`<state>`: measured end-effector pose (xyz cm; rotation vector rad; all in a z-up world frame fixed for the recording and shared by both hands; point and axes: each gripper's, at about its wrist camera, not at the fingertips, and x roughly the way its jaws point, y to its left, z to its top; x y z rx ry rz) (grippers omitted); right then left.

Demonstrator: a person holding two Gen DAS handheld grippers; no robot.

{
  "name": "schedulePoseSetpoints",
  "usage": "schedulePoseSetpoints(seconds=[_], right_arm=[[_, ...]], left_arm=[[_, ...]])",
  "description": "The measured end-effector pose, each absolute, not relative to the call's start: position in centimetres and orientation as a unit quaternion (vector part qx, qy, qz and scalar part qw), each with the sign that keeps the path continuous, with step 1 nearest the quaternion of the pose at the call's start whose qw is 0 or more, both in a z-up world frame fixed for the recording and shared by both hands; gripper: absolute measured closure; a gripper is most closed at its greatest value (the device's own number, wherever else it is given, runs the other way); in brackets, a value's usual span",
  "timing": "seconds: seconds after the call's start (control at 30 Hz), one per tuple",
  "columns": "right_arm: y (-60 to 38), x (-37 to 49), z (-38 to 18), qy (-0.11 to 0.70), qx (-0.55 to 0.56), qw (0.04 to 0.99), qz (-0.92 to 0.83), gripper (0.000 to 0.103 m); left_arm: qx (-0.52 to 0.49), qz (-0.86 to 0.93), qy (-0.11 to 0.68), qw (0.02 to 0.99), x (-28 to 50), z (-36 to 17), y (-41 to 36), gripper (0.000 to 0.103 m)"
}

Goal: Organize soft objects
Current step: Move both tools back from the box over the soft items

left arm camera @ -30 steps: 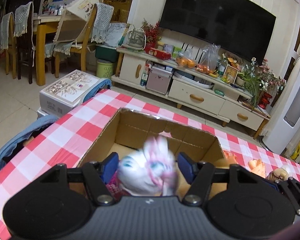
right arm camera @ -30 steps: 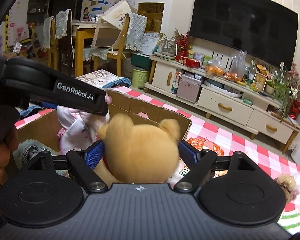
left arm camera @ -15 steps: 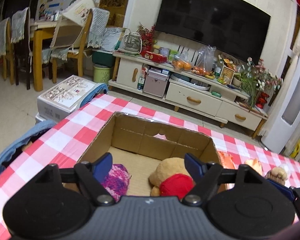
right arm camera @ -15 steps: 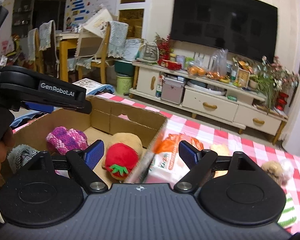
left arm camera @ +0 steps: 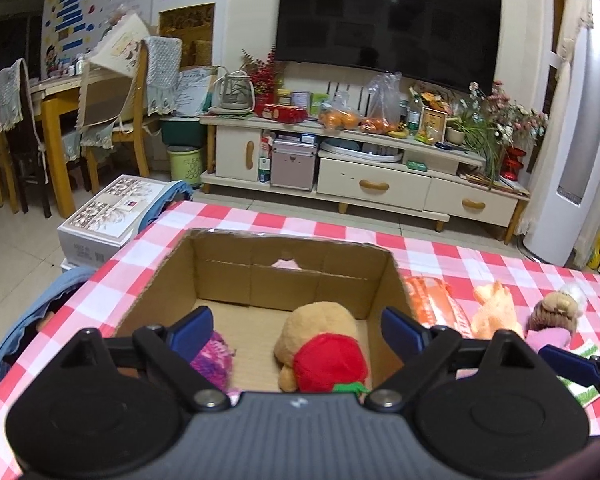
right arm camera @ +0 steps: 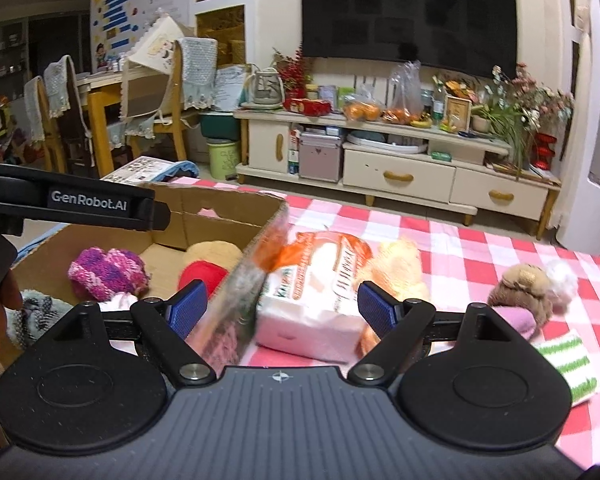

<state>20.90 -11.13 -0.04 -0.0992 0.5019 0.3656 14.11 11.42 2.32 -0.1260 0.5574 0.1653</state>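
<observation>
The cardboard box (left arm camera: 292, 280) stands open-topped, its far floor bare; a plush bear (left arm camera: 320, 332) and knitted purple hat (right arm camera: 106, 274) crowd the near end. A tissue pack (right arm camera: 320, 280) lies just beside its right wall.

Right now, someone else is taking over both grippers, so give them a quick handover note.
Left hand-held gripper: open, nothing held; its jaws have just been opening above the cardboard box.
Right hand-held gripper: open, nothing held, over the box's right wall and the tissue pack.
Done: tan plush with red hat, purple knit piece and a grey knit item lie in the box.
Left on the checked tablecloth: tissue pack, yellow plush, brown doll, green striped sock.
</observation>
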Motion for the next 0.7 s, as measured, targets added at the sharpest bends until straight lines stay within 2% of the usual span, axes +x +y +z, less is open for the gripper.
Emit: schedulePoseSetpoints(seconds=[0.7], right_arm=[[-12.5,20.1,-0.4,0.262,0.002,0.957,0.120,0.000]], left_arm=[[-0.010,0.044,0.286,0.957,14.8,1.9,6.2,0.006]])
